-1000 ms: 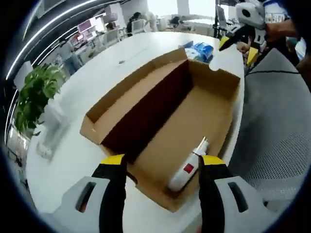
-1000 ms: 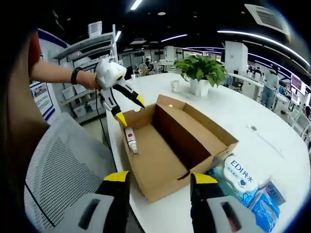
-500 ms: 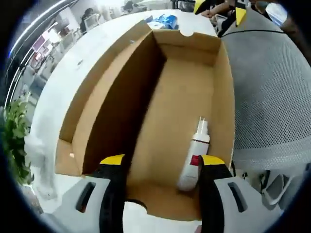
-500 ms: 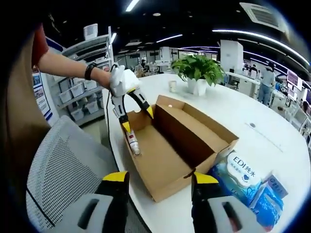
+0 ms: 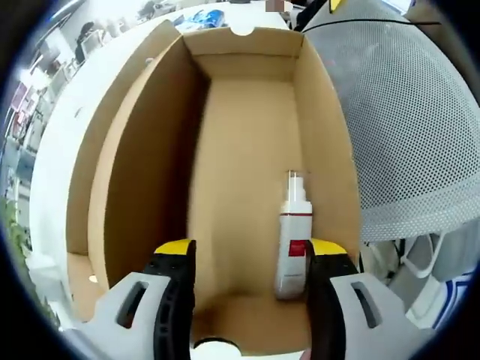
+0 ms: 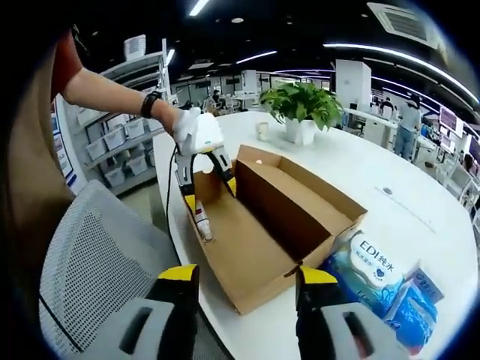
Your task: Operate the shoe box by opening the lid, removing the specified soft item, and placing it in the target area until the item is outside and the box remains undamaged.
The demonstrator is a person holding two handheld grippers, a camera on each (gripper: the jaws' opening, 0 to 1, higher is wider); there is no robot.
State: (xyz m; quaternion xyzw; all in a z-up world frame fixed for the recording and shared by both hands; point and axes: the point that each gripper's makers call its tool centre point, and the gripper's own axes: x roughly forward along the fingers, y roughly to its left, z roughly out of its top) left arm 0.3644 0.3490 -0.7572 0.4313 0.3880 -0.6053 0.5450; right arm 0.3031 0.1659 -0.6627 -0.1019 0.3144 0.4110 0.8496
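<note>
White gripper bodies, both of them, black jaws tipped yellow. The person wears a red short sleeve (image 6: 66, 54). There's a dark wristband (image 6: 151, 104) too.

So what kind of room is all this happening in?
Most likely an open-plan office or lab: a long white table with a potted plant, storage shelves along one wall, and a mesh chair.
</note>
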